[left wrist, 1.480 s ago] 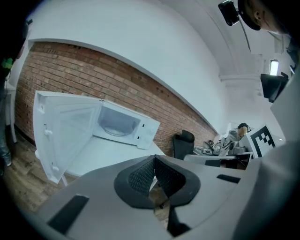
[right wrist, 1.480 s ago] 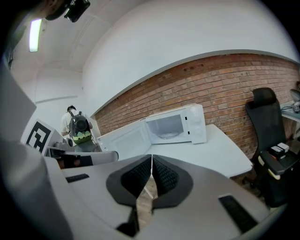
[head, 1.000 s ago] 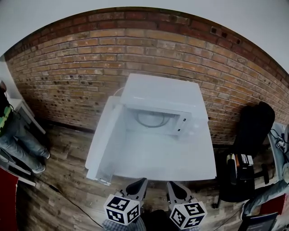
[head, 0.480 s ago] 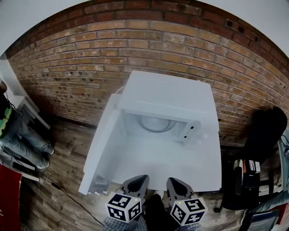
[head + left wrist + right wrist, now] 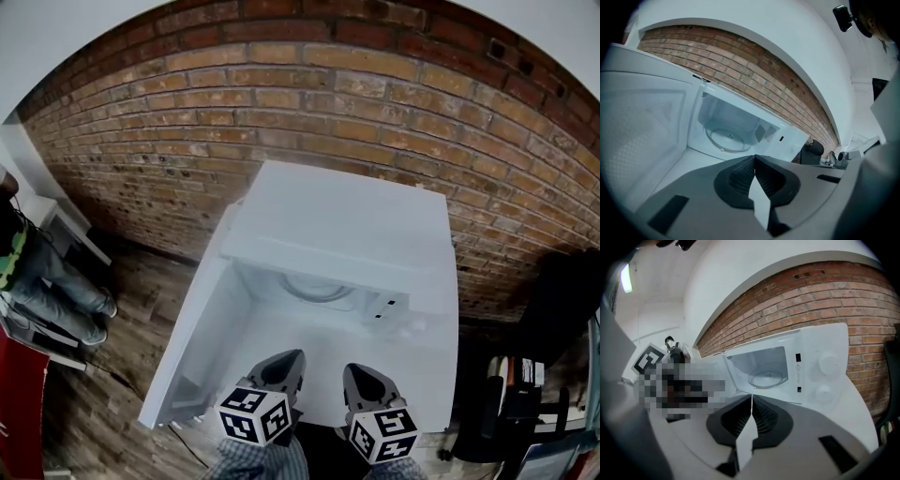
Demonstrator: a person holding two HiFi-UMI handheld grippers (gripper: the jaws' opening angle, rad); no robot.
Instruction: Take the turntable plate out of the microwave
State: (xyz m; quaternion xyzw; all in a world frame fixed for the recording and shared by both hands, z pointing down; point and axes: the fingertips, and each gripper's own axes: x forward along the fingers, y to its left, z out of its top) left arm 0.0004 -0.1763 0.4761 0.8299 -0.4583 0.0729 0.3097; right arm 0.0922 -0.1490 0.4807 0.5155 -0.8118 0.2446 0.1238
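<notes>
The white microwave [image 5: 347, 220] stands on a white table [image 5: 422, 366] with its door [image 5: 192, 333] swung open to the left. The clear glass turntable plate [image 5: 314, 288] lies flat inside the cavity; it also shows as the plate [image 5: 727, 139] in the left gripper view and the plate [image 5: 768, 378] in the right gripper view. My left gripper [image 5: 291, 356] and right gripper [image 5: 352, 368] hover side by side over the table in front of the opening, short of the plate. The left gripper [image 5: 755, 157] and right gripper [image 5: 751, 396] are both shut, with nothing between the pads.
A red brick wall [image 5: 281, 112] runs behind the microwave. The control panel with two knobs [image 5: 825, 376] is right of the cavity. A person's legs [image 5: 47, 281] show at the far left, and a black chair [image 5: 562, 300] stands at the right. The open door [image 5: 642, 126] flanks my left gripper.
Both grippers and my head have moved forward toward the microwave, which now fills more of the head view. The jaws stayed shut. The plate has not moved.
</notes>
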